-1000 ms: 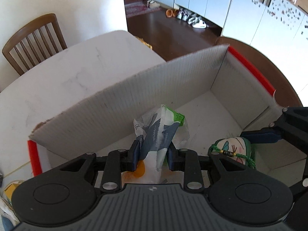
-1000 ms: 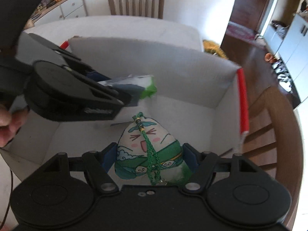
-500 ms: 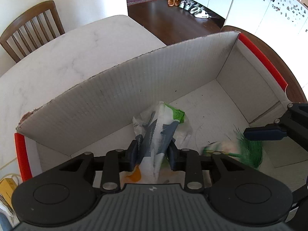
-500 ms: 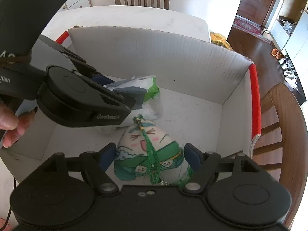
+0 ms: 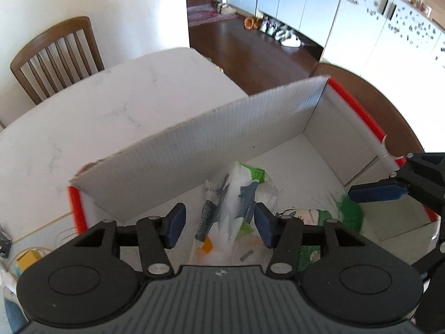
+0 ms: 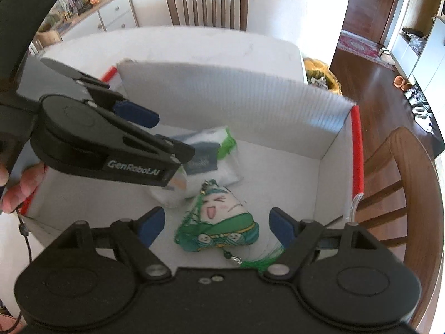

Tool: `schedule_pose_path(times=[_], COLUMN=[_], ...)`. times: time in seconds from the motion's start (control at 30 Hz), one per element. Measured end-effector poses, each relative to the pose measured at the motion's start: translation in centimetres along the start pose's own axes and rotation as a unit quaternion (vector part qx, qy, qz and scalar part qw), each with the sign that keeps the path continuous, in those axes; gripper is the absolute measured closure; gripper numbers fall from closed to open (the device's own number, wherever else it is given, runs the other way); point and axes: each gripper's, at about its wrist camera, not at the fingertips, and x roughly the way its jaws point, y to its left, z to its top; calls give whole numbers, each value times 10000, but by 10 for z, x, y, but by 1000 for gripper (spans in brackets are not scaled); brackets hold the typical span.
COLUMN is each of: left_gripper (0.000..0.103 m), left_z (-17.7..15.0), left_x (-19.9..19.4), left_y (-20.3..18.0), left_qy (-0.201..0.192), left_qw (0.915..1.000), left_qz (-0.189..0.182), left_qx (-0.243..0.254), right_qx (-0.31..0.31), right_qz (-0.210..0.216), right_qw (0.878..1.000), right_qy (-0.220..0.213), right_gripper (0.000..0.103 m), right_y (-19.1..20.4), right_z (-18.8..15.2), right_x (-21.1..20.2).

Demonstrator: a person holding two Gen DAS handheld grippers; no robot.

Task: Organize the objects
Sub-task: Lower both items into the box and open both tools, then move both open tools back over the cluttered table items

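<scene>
Wipes packet (image 5: 236,203), white with green and grey print, lies on the floor of the white cardboard box (image 5: 194,150), near the box's long far wall. Just beside it, nearer the box's open front, lies the green dumpling-shaped plush charm (image 6: 222,222) with its tassel. Left gripper (image 5: 218,224) hangs over the box with jaws spread, straddling the packet without touching. Right gripper (image 6: 217,226) is likewise spread wide above the charm.

Wooden chair (image 5: 55,55), white table (image 5: 111,105), sideboard (image 6: 111,14).
</scene>
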Motion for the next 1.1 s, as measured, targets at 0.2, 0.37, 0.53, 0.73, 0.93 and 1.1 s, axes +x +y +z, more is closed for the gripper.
schedule_pose_path(times=[0.2, 0.37, 0.53, 0.73, 0.93, 1.1], left_gripper=[50, 50, 50, 42, 34, 24], left_z=[-4, -15, -29, -49, -73, -91], left_x=[-36, -68, -97, -121, -143, -159], left_y=[10, 21, 39, 66, 106, 142], left_qy=[-353, -648, -908, -1124, -1391, -1514], left_qw=[9992, 9976, 9953, 9927, 9895, 9874], left_qz=[-108, -149, -232, -261, -64, 108], left_qx=[-179, -182, -263, -361, -397, -443], right_qx=[75, 172, 276, 431, 597, 732], right_qz=[119, 87, 74, 60, 28, 14], right_qw=[9995, 9982, 9961, 9930, 9897, 9867], right_qy=[-288, -559, -839, -1096, -1300, -1448], right_gripper=[22, 22, 22, 20, 16, 11], right_y=[7, 16, 28, 48, 76, 104], right_z=[1, 2, 2, 2, 3, 3], right_x=[-26, -48, -68, -78, -81, -84])
